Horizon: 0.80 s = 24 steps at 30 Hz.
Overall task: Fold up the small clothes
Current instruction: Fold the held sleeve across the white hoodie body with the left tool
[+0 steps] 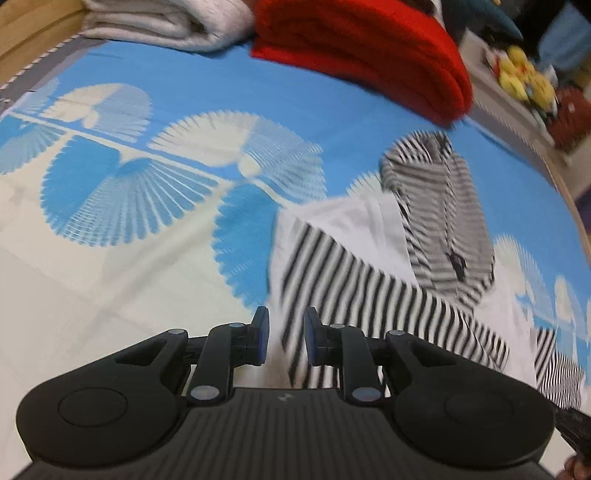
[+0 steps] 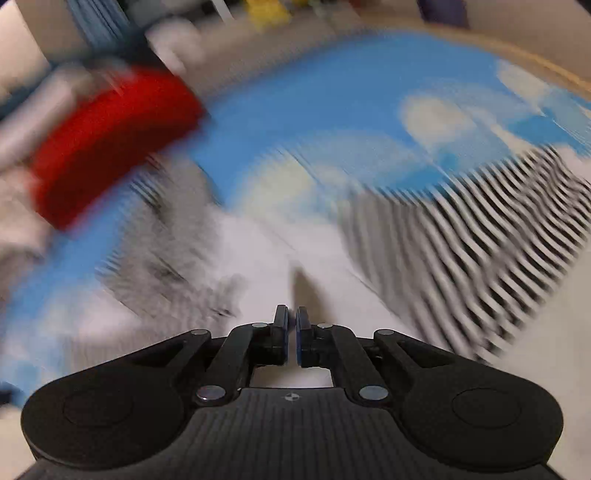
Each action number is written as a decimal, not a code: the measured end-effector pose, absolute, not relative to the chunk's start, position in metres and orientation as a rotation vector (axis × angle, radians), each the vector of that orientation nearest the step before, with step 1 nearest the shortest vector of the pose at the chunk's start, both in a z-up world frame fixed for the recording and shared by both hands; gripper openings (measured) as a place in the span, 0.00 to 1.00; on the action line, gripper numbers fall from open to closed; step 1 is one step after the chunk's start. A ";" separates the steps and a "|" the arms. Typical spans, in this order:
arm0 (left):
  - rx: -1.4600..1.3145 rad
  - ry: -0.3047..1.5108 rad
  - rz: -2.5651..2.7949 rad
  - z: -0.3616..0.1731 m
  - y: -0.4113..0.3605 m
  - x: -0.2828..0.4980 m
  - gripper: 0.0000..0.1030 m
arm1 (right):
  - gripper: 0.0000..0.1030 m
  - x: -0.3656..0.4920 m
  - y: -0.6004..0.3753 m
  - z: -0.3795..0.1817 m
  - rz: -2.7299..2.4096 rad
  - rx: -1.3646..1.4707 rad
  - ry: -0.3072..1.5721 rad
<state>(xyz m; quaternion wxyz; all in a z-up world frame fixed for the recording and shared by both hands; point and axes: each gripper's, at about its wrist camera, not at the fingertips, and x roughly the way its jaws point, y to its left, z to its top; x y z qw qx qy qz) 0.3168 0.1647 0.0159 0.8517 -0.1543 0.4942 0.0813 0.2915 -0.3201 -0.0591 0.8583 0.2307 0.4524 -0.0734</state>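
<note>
A small black-and-white striped garment with white panels (image 1: pixel 373 266) lies spread on the blue and cream patterned bedsheet (image 1: pixel 155 206); its hood (image 1: pixel 443 206) points away from me. My left gripper (image 1: pixel 287 338) is open and empty, just above the garment's near left edge. In the right wrist view the picture is heavily blurred; the striped garment (image 2: pixel 480 251) lies to the right and ahead. My right gripper (image 2: pixel 291 334) has its fingers nearly together with nothing between them, over the white part of the garment.
A folded red cloth (image 1: pixel 369 48) and a folded white blanket (image 1: pixel 162 22) lie at the far side of the bed. The red cloth also shows in the right wrist view (image 2: pixel 110 140). Yellow toys (image 1: pixel 524 74) sit on a shelf beyond the bed's wooden edge.
</note>
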 end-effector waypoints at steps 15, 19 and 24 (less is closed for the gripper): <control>-0.175 1.279 0.071 -0.058 0.135 0.303 0.33 | 0.41 0.304 -0.321 -0.098 -0.098 0.617 1.165; -0.171 1.243 0.017 -0.052 0.123 0.303 0.34 | 0.41 0.303 -0.323 -0.077 -0.063 0.602 1.094; -0.121 1.316 0.047 -0.064 0.116 0.304 0.34 | 0.44 0.297 -0.346 -0.057 -0.095 0.613 1.045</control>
